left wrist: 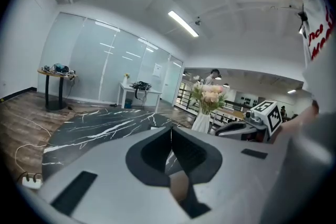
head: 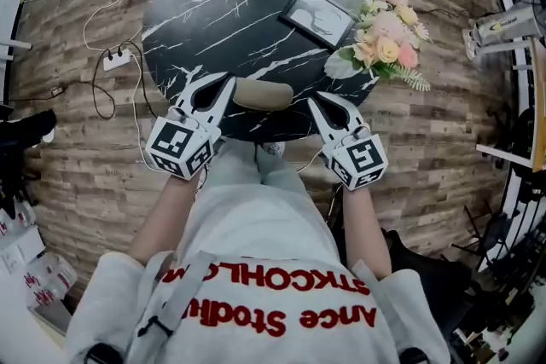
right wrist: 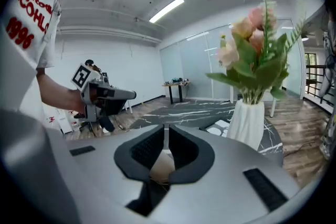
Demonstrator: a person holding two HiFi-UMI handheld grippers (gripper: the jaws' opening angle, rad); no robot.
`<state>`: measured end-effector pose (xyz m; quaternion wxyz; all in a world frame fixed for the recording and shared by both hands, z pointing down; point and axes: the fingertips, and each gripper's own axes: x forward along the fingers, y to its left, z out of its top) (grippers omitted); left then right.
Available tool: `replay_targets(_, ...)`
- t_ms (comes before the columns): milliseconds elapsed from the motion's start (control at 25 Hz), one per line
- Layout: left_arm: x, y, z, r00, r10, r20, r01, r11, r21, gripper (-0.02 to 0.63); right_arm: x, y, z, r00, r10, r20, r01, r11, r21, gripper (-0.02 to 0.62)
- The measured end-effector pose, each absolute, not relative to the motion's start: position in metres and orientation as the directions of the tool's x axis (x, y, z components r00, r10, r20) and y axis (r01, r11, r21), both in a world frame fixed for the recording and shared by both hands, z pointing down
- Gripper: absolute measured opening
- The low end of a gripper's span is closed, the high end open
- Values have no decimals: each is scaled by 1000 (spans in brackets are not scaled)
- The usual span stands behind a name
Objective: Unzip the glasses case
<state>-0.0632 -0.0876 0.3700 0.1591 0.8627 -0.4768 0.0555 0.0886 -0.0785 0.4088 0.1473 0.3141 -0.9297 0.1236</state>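
A tan glasses case point(head: 263, 94) lies lengthwise near the front edge of the round black marble table point(head: 230, 4). My left gripper point(head: 229, 81) points at the case's left end, with its jaws pressed together and nothing between them. From the other side my right gripper point(head: 311, 101) points at the right end, a thin slit showing between its jaws. In the left gripper view point(left wrist: 170, 136) a strip of the case point(left wrist: 178, 186) shows below the jaws. The right gripper view point(right wrist: 165, 144) shows the case point(right wrist: 160, 165) just under its jaws. No zipper is visible.
A framed picture point(head: 317, 15) lies flat behind the case. A white vase of pink flowers point(head: 388, 38) stands at the table's right edge, close to the right gripper. On the wooden floor to the left lie a power strip point(head: 115, 58) and cables.
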Motion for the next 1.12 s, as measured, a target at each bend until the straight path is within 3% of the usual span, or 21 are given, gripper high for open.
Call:
replay_targets(280,-43,-100,437,688,-594,416,-716,-650,256,9,81,-74,502,-697,-409,589,-628,744,-227,38)
replay_targets(640,-25,-107,500,738,-325,591,-556,-789,260,13,71,-68,566,-600,-207,772,-475,869,-136,41)
replay_targets(720,-21,-107,507,738,-267,619,-515,-817,261,72,73,-64,576,-562,-148,814,-415,902,-122,76)
replay_targets(800,-17,-106,518,726,-190,661,-471,-838,276,166,76,-60,586,-517,-94,851,-343,933,-105,147)
replay_targets(880,-12,-102,529,706,-105,700,-426,-853,301,266,75,-56,591,-485,-51,873,-262,961,-89,165)
replay_targets(1000,-3,-90,543,674,7,739,-331,-891,311,310,70,-54,594,-466,-12,885,-175,981,-79,175)
replay_targets(1120,5,-81,554,633,63,771,-271,-915,298,310,68,-57,597,-451,3,893,-146,986,-77,175)
